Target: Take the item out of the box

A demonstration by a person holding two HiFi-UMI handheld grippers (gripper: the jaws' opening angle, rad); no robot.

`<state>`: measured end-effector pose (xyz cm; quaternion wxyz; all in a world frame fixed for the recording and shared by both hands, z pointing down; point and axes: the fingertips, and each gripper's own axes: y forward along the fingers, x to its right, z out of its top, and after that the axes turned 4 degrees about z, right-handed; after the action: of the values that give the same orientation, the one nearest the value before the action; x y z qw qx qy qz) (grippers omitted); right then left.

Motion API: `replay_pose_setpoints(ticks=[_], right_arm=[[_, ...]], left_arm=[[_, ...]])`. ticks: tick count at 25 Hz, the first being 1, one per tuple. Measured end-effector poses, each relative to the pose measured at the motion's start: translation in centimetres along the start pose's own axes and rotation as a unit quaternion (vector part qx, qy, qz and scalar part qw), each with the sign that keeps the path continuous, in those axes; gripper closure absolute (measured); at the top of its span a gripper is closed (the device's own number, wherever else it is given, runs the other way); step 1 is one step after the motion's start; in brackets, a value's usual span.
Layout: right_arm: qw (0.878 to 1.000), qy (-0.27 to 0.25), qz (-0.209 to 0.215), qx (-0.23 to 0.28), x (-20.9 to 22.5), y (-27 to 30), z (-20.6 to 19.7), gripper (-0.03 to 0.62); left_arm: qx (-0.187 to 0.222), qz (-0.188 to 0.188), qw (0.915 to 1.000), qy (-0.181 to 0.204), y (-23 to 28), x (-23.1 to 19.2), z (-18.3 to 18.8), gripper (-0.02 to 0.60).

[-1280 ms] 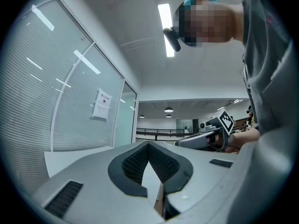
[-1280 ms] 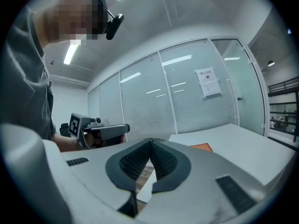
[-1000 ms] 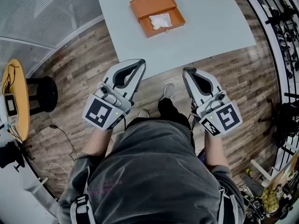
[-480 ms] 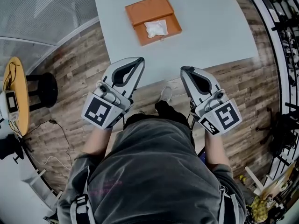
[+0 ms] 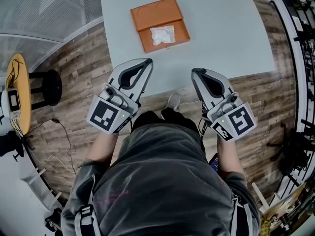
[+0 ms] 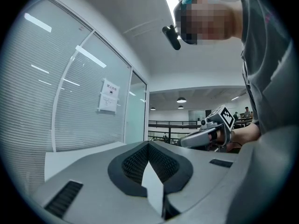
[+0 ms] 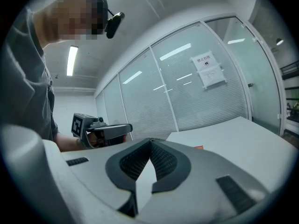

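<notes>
Two grippers are held side by side in front of the person's body, both pointing forward toward a pale table [image 5: 221, 28], and neither one carries anything. Far out to the left of the left gripper [image 5: 148, 62], on the wooden floor, stand a round yellow side table [image 5: 19, 70] and, just beside it, a black stool [image 5: 47, 87]. The left gripper's jaws are pressed together at their tips, with only the hollow between the dark ribbed pads behind them; nothing sits in that hollow. In the head view its tips show against the near part of the table. Ahead of those tips and a little to their right, well apart from them, an orange box [image 5: 156, 13] lies open on the table, its lid folded flat on the far side. The item [image 5: 162, 35], a crumpled white packet, lies inside the nearer half of the box, untouched. From the right gripper [image 5: 195, 71] the box lies ahead and off to the left, also well apart. This gripper's jaws meet at the tips too, and the space between its pads is bare. Below and between the two grippers the person's grey clothing [image 5: 162, 181] fills the view.
</notes>
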<state>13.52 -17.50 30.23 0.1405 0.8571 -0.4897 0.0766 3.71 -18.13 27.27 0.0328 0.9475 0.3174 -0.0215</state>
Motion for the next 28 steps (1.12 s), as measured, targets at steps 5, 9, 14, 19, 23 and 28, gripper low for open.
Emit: replay_pose_setpoints(ticks=[5,9,14,19,23,28], right_arm=[[1.000,0.006,0.009,-0.004,1.7,0.3,-0.1,0.589],[1.000,0.015,0.011,-0.008,3.2,0.9,-0.3,0.589],[1.000,0.024,0.005,-0.014,4.7,2.0,-0.7,0.589],[0.999,0.033,-0.011,-0.019,5.7,4.5,-1.3,0.589],[0.999,0.039,-0.027,-0.022,6.0,4.4,-1.7,0.589],[0.997,0.051,-0.046,-0.029,6.6,5.7,-2.7,0.589]], left_arm=[[-0.013,0.009,0.9999,0.002,1.6,-0.5,-0.9,0.580],[-0.026,0.011,0.9996,0.007,3.0,-1.2,-2.0,0.580],[-0.040,0.004,0.9991,0.010,4.4,-2.6,-3.2,0.580],[-0.052,-0.011,0.9985,0.014,5.4,-5.6,-5.2,0.580],[-0.063,-0.030,0.9973,0.024,6.3,-5.9,-6.4,0.580],[-0.077,-0.051,0.9952,0.031,7.4,-7.7,-8.8,0.578]])
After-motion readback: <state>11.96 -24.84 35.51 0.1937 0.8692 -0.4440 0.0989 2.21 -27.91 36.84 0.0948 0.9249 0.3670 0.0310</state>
